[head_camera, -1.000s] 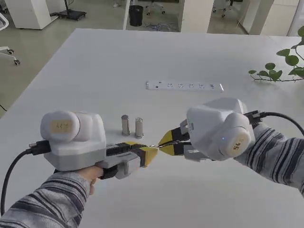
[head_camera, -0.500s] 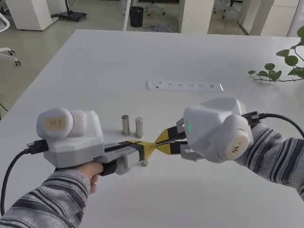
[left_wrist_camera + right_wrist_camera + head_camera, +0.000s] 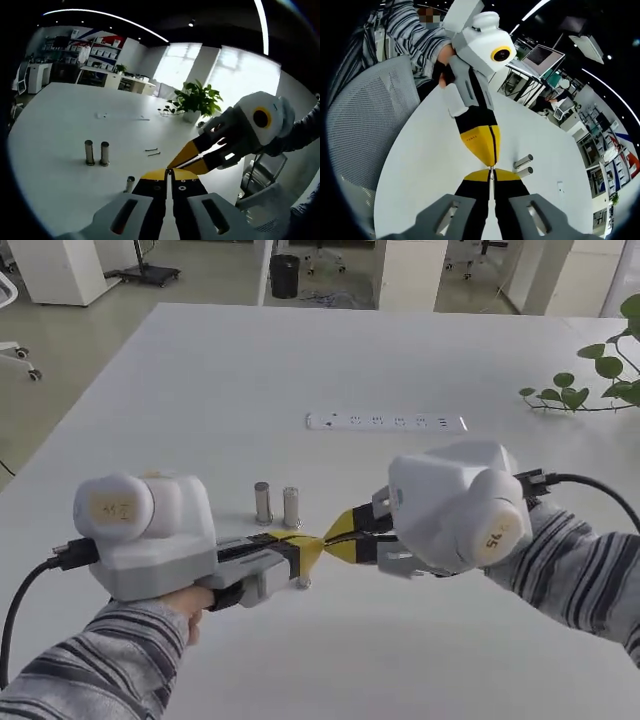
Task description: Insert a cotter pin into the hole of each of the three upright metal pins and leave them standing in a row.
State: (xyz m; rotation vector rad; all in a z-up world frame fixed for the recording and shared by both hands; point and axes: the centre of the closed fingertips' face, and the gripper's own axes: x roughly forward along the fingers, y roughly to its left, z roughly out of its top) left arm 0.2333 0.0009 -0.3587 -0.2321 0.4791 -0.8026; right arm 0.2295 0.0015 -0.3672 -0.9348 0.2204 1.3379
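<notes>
Both grippers meet tip to tip low over the tabletop [image 3: 420,360]. The left gripper [image 3: 308,546] has its jaws pressed together, and so does the right gripper [image 3: 333,538]. Whether anything thin is pinched where the tips touch is too small to tell. Two pins [image 3: 277,505] stand upright side by side just behind the grippers. A third pin [image 3: 303,583] stands under the left gripper's tip. In the left gripper view, two cotter pins [image 3: 152,151] lie farther back.
</notes>
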